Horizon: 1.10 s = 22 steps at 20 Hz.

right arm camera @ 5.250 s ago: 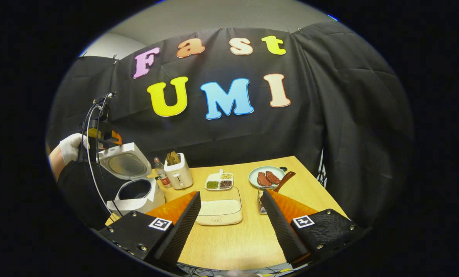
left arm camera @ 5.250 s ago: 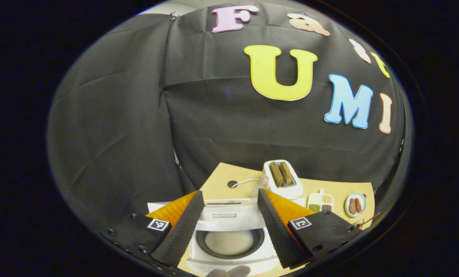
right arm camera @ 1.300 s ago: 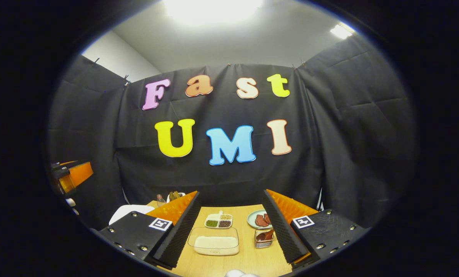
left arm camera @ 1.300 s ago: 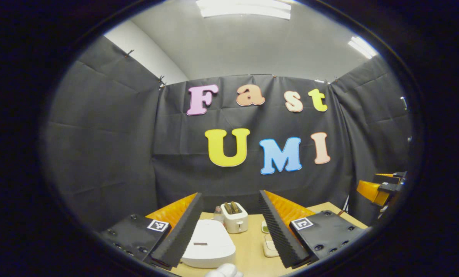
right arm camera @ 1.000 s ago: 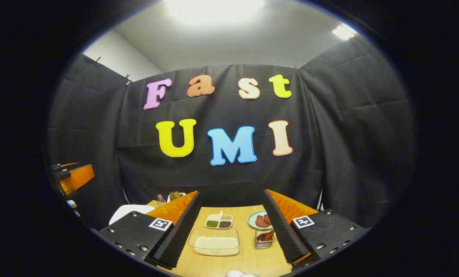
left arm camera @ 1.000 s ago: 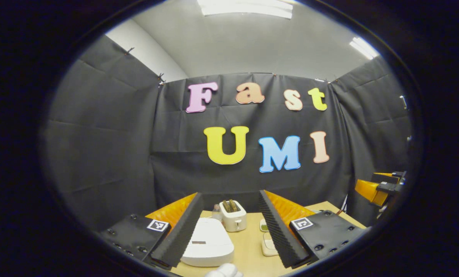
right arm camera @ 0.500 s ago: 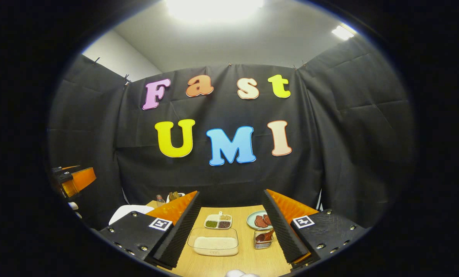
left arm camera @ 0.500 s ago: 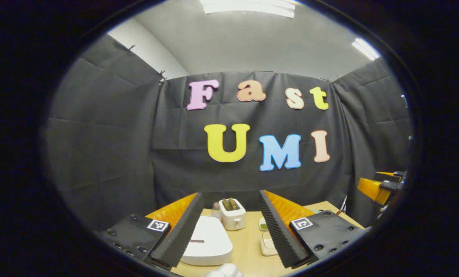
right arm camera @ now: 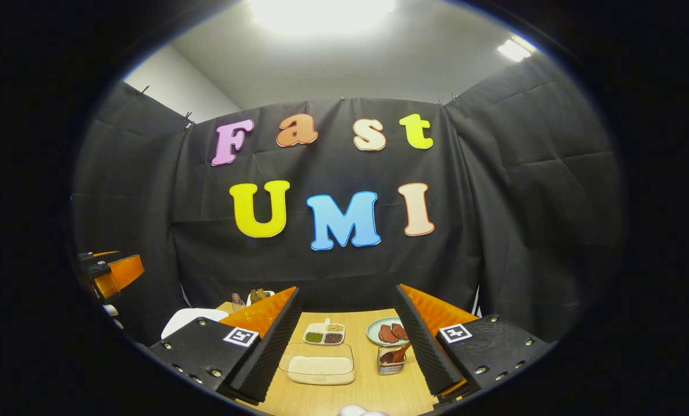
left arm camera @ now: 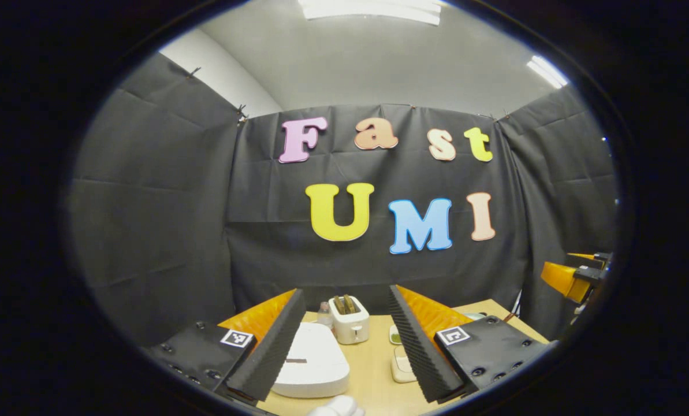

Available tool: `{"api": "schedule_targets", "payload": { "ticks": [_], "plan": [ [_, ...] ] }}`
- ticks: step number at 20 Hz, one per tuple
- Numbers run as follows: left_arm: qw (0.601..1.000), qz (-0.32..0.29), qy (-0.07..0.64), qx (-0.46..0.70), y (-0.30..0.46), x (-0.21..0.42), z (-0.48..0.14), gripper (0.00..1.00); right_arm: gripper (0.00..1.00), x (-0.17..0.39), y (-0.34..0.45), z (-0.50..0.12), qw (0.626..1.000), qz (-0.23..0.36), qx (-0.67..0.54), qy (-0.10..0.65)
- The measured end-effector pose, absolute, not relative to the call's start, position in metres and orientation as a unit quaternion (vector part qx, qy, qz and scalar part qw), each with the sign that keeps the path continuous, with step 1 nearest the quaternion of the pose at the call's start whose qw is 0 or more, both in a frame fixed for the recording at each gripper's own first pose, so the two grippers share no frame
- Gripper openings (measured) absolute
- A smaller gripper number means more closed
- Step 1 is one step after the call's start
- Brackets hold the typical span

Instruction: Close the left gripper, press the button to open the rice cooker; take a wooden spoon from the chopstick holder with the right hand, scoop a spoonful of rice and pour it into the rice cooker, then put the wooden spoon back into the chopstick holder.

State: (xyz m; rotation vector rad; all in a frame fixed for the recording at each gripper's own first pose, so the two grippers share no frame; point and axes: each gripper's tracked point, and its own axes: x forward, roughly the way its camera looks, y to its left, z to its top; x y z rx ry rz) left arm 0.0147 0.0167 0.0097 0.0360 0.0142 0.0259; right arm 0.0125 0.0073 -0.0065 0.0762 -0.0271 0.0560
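Wooden table [right arm camera: 344, 398], closed rice cooker [left arm camera: 312, 364], both tongs open

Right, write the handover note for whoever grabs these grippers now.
Left gripper: open, empty, raised in front of the rice cooker.
Right gripper: open, empty, raised in front of the rice tray.
Cooker lid is shut. Wooden spoon sits in the chopstick holder, right of the tray.
Done: seemingly everything. Five seconds ago the cooker stood open with what looked like rice in its pot.
Left: nothing obvious.
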Motion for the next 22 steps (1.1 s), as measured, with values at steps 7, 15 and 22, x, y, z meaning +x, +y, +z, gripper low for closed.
{"api": "schedule_targets", "payload": {
  "ticks": [7, 15, 22],
  "plan": [
    [1.000, 0.011, 0.006, 0.020, 0.016, 0.016, 0.008, 1.00, 0.98, 0.011, 0.008, -0.004, 0.999, 0.027, 0.040, -0.014],
    [1.000, 0.010, 0.006, 0.023, 0.017, 0.018, 0.006, 1.00, 0.98, 0.009, 0.009, 0.002, 0.999, 0.023, 0.038, -0.023],
    [1.000, 0.009, 0.005, 0.024, 0.020, 0.019, 0.007, 1.00, 0.98, 0.011, 0.010, 0.002, 0.999, 0.021, 0.040, -0.022]
  ]
}}
